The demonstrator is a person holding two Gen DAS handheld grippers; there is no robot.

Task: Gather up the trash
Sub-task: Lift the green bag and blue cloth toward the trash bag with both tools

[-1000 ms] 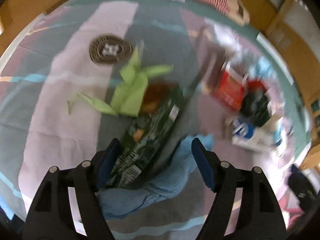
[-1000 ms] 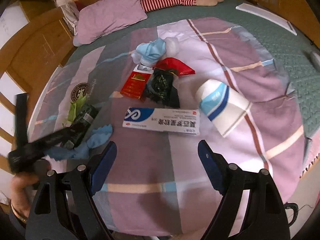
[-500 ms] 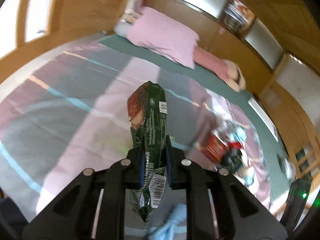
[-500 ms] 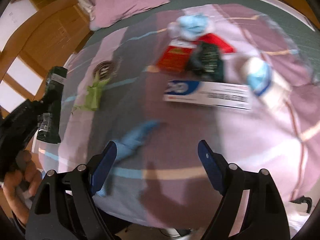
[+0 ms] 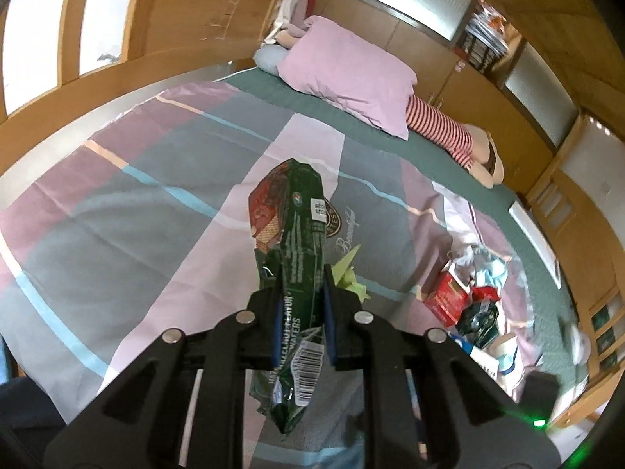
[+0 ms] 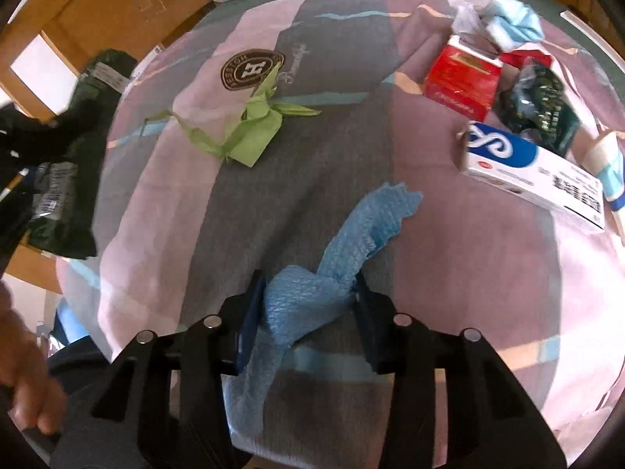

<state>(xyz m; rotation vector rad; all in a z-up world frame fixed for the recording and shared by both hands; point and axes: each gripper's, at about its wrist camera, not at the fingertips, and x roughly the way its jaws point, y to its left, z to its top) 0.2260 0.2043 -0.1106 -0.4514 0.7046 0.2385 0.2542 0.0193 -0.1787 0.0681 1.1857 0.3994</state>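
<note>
My left gripper (image 5: pixel 300 312) is shut on a dark green wafer wrapper (image 5: pixel 291 234) and holds it up above the bed; it also shows blurred at the left of the right wrist view (image 6: pixel 66 148). My right gripper (image 6: pixel 306 312) is low over the bed, its jaws around a crumpled blue paper towel (image 6: pixel 343 250) and touching its sides. A green crumpled paper (image 6: pixel 250 129) lies beyond it. A red box (image 6: pixel 461 78), a dark green wrapper (image 6: pixel 539 97), a white and blue box (image 6: pixel 535 172) and light blue paper (image 6: pixel 511 23) lie to the right.
The bed has a striped pink, grey and purple sheet (image 5: pixel 117 242) with a round brown logo (image 6: pixel 252 68). A pink pillow (image 5: pixel 351 74) and a striped doll (image 5: pixel 441 133) lie at the head. Wooden walls (image 5: pixel 187 8) surround the bed.
My left gripper shut on the green wrapper and lifted it off the bed. My right gripper moved down and left until its jaws came around the blue paper towel.
</note>
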